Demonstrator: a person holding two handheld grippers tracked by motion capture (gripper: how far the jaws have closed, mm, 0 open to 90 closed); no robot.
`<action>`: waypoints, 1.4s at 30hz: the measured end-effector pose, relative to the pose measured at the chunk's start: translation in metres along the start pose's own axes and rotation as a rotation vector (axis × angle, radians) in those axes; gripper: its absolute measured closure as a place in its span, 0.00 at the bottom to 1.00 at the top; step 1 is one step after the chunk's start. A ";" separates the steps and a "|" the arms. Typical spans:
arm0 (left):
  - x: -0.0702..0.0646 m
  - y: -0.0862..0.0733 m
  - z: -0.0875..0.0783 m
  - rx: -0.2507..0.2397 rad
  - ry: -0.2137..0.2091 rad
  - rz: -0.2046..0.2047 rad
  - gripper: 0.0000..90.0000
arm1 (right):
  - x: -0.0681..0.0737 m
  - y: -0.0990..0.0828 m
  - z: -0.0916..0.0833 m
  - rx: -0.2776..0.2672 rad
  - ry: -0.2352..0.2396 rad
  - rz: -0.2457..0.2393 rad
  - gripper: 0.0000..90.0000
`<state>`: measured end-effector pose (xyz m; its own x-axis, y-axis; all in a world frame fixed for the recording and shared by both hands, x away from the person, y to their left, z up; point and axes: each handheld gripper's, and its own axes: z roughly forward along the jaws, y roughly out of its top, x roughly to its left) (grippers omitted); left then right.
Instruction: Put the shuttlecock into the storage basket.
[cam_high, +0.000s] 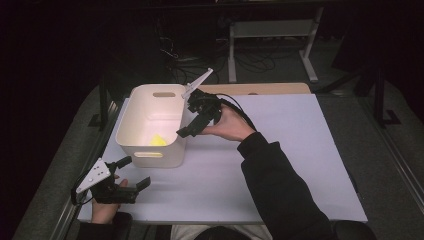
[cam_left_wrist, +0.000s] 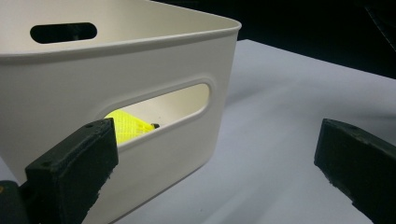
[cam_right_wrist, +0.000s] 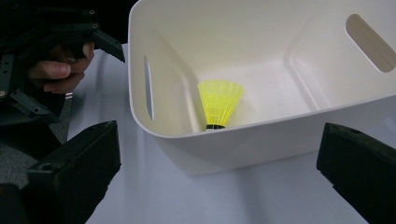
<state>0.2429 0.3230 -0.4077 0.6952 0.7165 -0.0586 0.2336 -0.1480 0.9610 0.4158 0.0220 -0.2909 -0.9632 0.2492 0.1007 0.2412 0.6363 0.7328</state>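
A yellow shuttlecock (cam_right_wrist: 218, 103) is seen lying inside the white bin (cam_high: 131, 141), on its floor close to the near wall, cork end down against that wall. The placing step is judged as done: the right gripper (cam_high: 194, 121) is held just outside the bin's right rim, its jaws spread as wide as they go and nothing between them. The left gripper (cam_high: 131, 172) is rested on the white table (cam_high: 300, 165) just in front of the bin's near left corner, jaws also wide apart and empty; through the bin's handle slot (cam_left_wrist: 159, 112) the shuttlecock is glimpsed from that side.

What comes next is judged to be a withdrawal of the right gripper away from the bin, or a reach for another item. Care is called for at the rim beside it, since a sideways sweep could nudge the light bin. To the right of the bin, broad bare tabletop is left for movement; in front of it, room is narrowed by the left gripper. Behind the bin, the table edge is close.
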 end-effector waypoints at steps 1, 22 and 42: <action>0.000 0.000 0.000 0.000 0.000 0.000 0.00 | 0.000 -0.001 -0.001 -0.001 -0.001 0.002 0.00; 0.000 0.000 0.000 -0.001 0.002 -0.002 0.00 | -0.008 -0.027 -0.023 -0.017 -0.039 0.031 0.00; 0.000 0.000 0.000 -0.001 0.003 -0.003 0.00 | -0.004 -0.051 -0.041 -0.038 -0.064 0.034 0.00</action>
<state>0.2433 0.3228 -0.4078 0.6927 0.7187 -0.0603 0.2349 -0.1459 0.9610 0.4024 -0.0413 -0.3005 -0.9445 0.3176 0.0837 0.2682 0.5987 0.7547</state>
